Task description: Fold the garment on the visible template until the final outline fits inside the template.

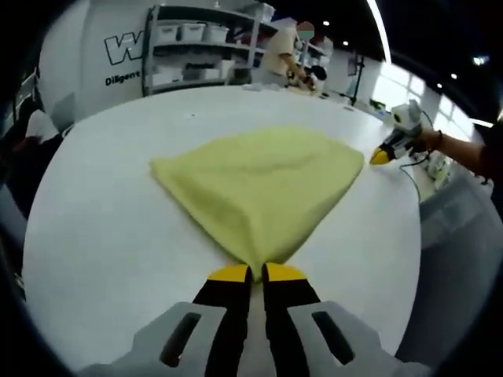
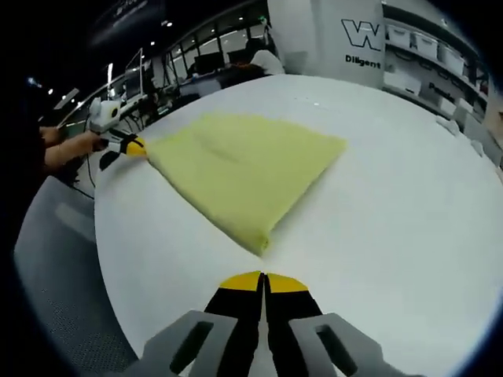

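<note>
A yellow cloth lies folded flat on the white round table, narrowing to a corner at my left gripper. That gripper's yellow-tipped jaws are shut on this corner. In the right gripper view the same cloth spreads ahead, and the left gripper meets its far left corner, held by a hand. My right gripper is shut with nothing in it, a short gap from the cloth's near corner. In the left gripper view the right gripper sits just off the cloth's right corner.
The table edge curves close on the right, with grey floor beyond. Shelves with white bins and a person stand behind the table. A cable trails near the right gripper. Bare table surrounds the cloth.
</note>
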Motion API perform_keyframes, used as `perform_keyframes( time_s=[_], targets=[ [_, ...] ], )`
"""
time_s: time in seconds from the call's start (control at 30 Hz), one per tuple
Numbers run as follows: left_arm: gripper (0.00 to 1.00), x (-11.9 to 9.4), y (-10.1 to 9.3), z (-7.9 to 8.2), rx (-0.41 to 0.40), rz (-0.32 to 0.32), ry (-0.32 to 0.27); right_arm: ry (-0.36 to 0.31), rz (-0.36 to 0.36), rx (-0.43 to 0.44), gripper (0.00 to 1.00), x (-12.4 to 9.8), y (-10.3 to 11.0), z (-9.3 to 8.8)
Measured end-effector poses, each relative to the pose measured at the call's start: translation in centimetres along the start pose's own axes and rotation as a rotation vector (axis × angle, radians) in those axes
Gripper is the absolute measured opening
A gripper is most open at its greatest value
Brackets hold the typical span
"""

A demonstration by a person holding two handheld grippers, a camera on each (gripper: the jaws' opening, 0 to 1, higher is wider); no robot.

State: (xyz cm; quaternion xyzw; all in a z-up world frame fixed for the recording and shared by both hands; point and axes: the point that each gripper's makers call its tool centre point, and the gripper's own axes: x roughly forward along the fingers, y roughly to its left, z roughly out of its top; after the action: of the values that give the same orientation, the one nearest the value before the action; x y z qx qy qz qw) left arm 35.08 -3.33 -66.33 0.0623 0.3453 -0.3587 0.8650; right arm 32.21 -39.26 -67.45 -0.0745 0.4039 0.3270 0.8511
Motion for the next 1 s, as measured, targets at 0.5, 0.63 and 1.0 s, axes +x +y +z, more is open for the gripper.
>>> perform_keyframes(
  time_s=[0.5, 0.63, 1.0],
  targets=[
    [0.05, -1.7, 1.4, -1.0, -0.049, 0.063, -0.001, -0.126, 0.019, 0.164, 0.0, -1.1, 1.4, 2.8],
    [0.25, -2.5, 1.6, -0.4, -0.079, 0.096, -0.021, -0.156, -0.008, 0.163, 0.04, -1.8, 1.6, 3.8],
    [0.64, -5.1, -0.3, 0.7, -0.087, 0.139, -0.056, -0.198, -0.051, 0.136, 0.61, -4.4, 3.6, 5.7]
  ],
)
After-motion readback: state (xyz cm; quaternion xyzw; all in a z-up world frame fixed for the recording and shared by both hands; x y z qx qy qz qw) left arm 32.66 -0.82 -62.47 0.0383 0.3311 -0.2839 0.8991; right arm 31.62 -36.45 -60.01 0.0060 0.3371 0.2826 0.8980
